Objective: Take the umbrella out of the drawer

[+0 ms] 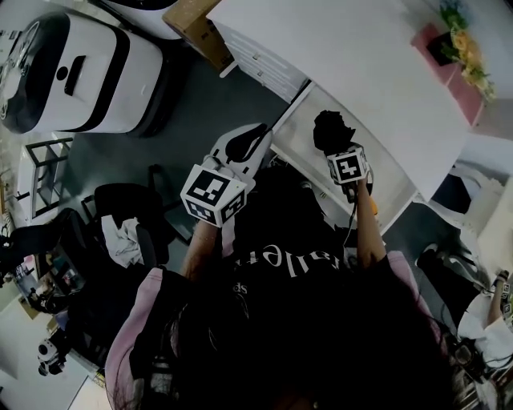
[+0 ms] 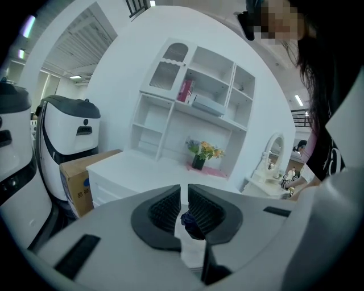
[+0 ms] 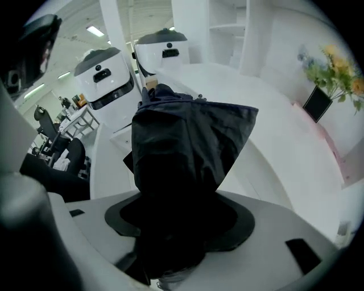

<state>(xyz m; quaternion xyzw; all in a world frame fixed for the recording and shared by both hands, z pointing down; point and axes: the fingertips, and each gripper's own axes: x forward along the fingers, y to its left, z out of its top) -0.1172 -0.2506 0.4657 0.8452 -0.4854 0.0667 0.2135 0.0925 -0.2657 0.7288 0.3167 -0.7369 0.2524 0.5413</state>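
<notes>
A folded dark navy umbrella (image 3: 187, 142) stands up from my right gripper (image 3: 179, 213), whose jaws are shut on its lower end and hidden beneath the fabric. In the head view the umbrella (image 1: 331, 130) is held above the open white drawer (image 1: 298, 128), with the right gripper (image 1: 343, 156) just below it. My left gripper (image 1: 253, 138) hovers left of the drawer, holding nothing. In its own view the left gripper (image 2: 183, 207) has its jaws almost together, and a dark bit of umbrella (image 2: 190, 223) shows beyond the narrow gap.
The white desk top (image 1: 361, 48) carries a flower pot (image 1: 461, 44) on a pink mat. A cardboard box (image 1: 196, 24) and a white wheeled machine (image 1: 80, 72) stand to the desk's left. A black chair (image 1: 120, 208) is beside me. A white shelf unit (image 2: 193, 96) rises behind the desk.
</notes>
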